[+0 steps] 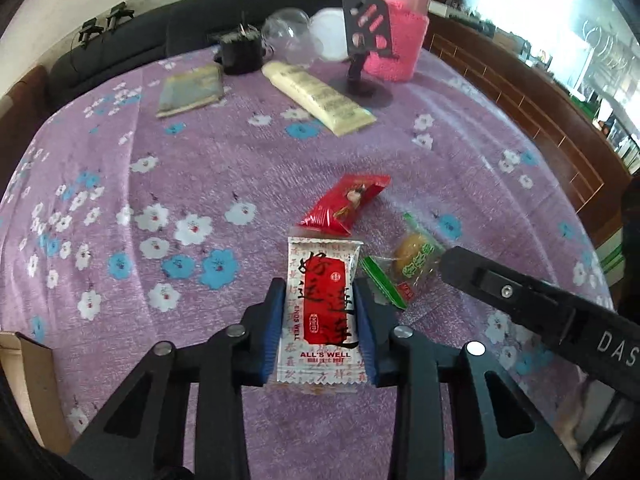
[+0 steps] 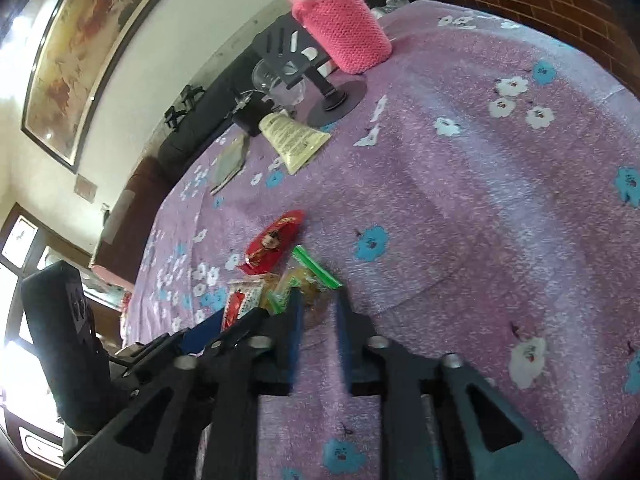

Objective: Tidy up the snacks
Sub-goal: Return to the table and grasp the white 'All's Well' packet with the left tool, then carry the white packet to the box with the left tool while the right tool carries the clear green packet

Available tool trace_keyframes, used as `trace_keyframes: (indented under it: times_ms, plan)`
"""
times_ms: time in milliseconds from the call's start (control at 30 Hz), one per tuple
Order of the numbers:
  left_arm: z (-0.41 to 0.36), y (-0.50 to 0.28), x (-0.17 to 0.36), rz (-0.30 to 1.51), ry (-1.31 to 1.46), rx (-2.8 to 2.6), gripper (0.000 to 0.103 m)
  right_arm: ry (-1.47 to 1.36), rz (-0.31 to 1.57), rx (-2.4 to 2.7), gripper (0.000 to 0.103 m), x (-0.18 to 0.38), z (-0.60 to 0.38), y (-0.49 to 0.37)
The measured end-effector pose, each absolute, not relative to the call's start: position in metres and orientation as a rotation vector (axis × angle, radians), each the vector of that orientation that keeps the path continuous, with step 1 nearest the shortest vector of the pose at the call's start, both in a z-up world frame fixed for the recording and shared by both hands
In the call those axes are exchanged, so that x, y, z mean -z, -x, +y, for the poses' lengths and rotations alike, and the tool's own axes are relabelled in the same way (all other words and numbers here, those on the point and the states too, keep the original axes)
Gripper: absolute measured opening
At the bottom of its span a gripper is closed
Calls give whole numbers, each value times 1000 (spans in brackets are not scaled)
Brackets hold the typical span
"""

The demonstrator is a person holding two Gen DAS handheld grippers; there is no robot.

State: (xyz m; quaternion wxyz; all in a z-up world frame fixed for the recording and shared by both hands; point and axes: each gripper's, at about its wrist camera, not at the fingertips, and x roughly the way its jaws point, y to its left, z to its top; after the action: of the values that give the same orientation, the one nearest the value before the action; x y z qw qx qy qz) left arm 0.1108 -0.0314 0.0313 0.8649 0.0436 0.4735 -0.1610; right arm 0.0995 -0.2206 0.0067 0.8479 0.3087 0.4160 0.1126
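In the left wrist view my left gripper [image 1: 320, 285] is shut on a white snack packet with a red label [image 1: 320, 320], its blue pads pressing both long sides. A red snack packet [image 1: 346, 204] lies just beyond it on the purple flowered cloth. To its right lies a clear packet with green ends [image 1: 404, 264], holding a yellow snack. In the right wrist view my right gripper [image 2: 318, 294] stands open over the cloth, its fingertips at the near edge of the green packet [image 2: 310, 276]. The red packet [image 2: 274, 240] lies beyond, the white packet [image 2: 244, 300] to the left.
At the far side of the table [image 1: 200, 160] stand a jar in a pink knitted sleeve [image 1: 400, 40], a black stand [image 1: 366, 28], a clear dome [image 1: 288, 32] and a black cup [image 1: 240, 52]. A cream tube [image 1: 320, 98] and a flat packet [image 1: 192, 90] lie nearer. A cardboard box [image 1: 28, 380] sits lower left.
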Motion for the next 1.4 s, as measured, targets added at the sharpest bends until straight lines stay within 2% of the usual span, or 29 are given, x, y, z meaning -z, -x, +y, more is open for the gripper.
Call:
trace_keyframes:
  times_ms: [100,167,500,533,600,700,967,1400]
  plan:
    - [-15,-102,-40,977,-28,339,35,-624,845,-243,48,-12,-216,-98]
    - [-8,-96,-44,964,-13,332,35,-596,835,-217,52,-13,-213,-99]
    - [35,-40,-72,883,92,312,35,-442,840,-100,54,-10,-184,-117]
    - [38,-35,-74,879,108,310,35,-404,836,-85,54,-11,-179,-118]
    - [43,-28,-76,878,135,307,35,-322,830,-59,36,-10,-171,-120]
    - [51,-19,-79,875,191,315,35,-316,821,-66,30,-10,-172,-118]
    - [92,5,-80,871,451,419,35,-496,818,-198,28,-18,-189,-103]
    - [87,6,-45,934,391,330,33,-464,850,-363,28,-24,-151,-88]
